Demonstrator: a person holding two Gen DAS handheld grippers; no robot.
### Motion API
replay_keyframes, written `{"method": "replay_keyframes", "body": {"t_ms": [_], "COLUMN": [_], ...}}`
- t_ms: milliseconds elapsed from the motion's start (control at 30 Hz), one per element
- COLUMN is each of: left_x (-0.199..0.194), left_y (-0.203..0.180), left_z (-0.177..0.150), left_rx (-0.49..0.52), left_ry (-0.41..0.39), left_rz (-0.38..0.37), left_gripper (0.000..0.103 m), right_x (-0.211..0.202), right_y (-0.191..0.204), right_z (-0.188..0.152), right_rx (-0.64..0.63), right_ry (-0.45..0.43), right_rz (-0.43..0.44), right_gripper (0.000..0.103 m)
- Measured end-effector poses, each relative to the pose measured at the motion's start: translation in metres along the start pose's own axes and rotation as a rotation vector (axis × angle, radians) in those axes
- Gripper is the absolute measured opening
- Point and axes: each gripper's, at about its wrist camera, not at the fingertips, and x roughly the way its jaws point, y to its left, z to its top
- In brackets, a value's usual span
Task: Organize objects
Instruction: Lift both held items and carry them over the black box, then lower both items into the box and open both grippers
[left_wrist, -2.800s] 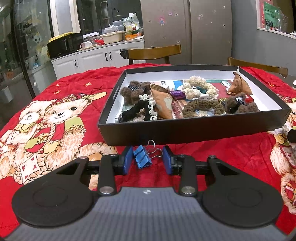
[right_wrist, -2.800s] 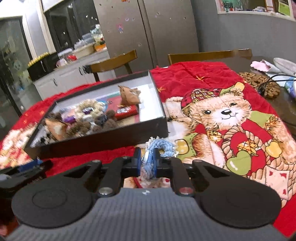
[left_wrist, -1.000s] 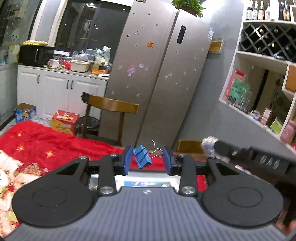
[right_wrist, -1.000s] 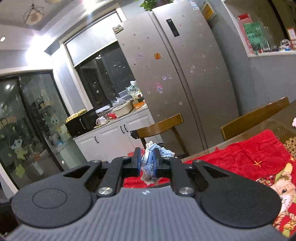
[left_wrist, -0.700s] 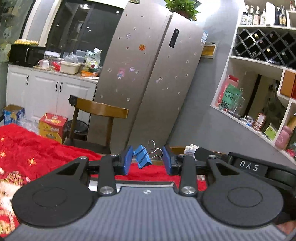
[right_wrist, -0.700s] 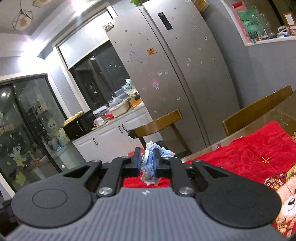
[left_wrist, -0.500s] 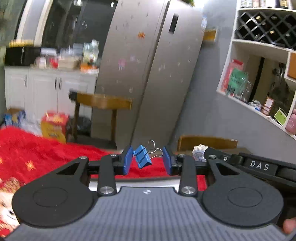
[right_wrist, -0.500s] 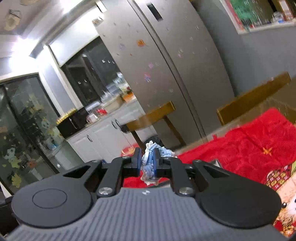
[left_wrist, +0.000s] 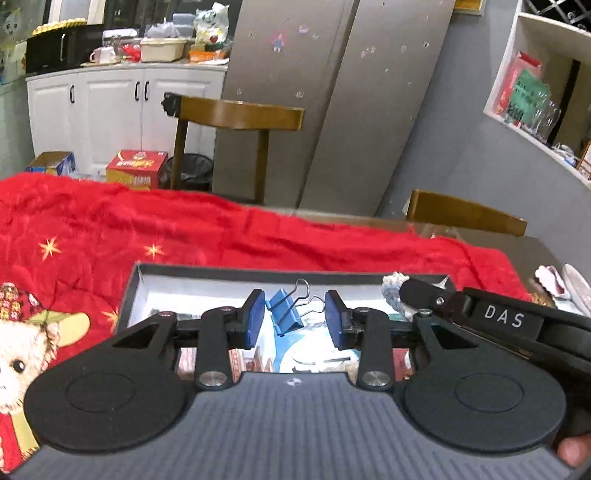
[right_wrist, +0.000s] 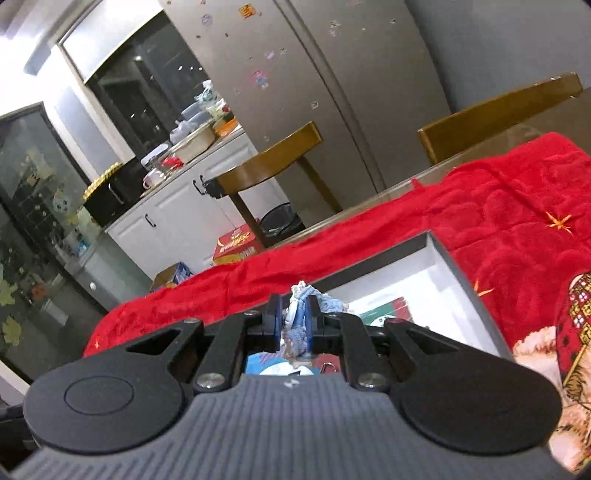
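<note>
My left gripper is shut on a blue binder clip, whose wire handles reach toward the right pad. It hangs over the black box, which has a white inside and printed items on its floor. My right gripper is shut on a blue and white braided hair tie and hovers above the same box. In the left wrist view, the right gripper's fingers come in from the right with the hair tie at their tip. Most of the box's contents are hidden behind the gripper bodies.
The box sits on a red bear-print blanket covering the table. Two wooden chairs stand behind it, before a steel fridge and white cabinets. A plate lies at the right table edge.
Both views have dipped from the fridge and wall toward the table. The box has come into sight under both grippers. The clip and hair tie stay gripped.
</note>
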Motion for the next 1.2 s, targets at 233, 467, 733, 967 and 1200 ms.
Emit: {"method": "replay_keyframes", "body": {"t_ms": [233,467,733,967,1200], "left_x": [0.027,0.036,0.041,0.042,0.040], "left_y": [0.000,0.006,0.006,0.002,-0.003], "left_z": [-0.016,-0.020,-0.019,-0.018,-0.020], "left_rx": [0.022,-0.015,-0.012,0.013,0.039], "left_ry": [0.050,0.100,0.120,0.120,0.118], "left_rz": [0.071,0.096,0.131,0.150,0.213], "left_gripper": [0.041,0.041,0.041,0.041,0.042], "right_x": [0.013,0.021,0.019,0.022,0.019], "right_y": [-0.003,-0.003,-0.003,-0.002,-0.005], "right_z": [-0.005,-0.010,-0.012,-0.010,-0.009], "right_rx": [-0.007,-0.014,-0.025,-0.032,-0.032], "right_ry": [0.030,0.053,0.050,0.059,0.052], "right_rz": [-0.019,-0.049,-0.061,-0.055,-0.049], "right_gripper": [0.015,0.015,0.015,0.015,0.020]}}
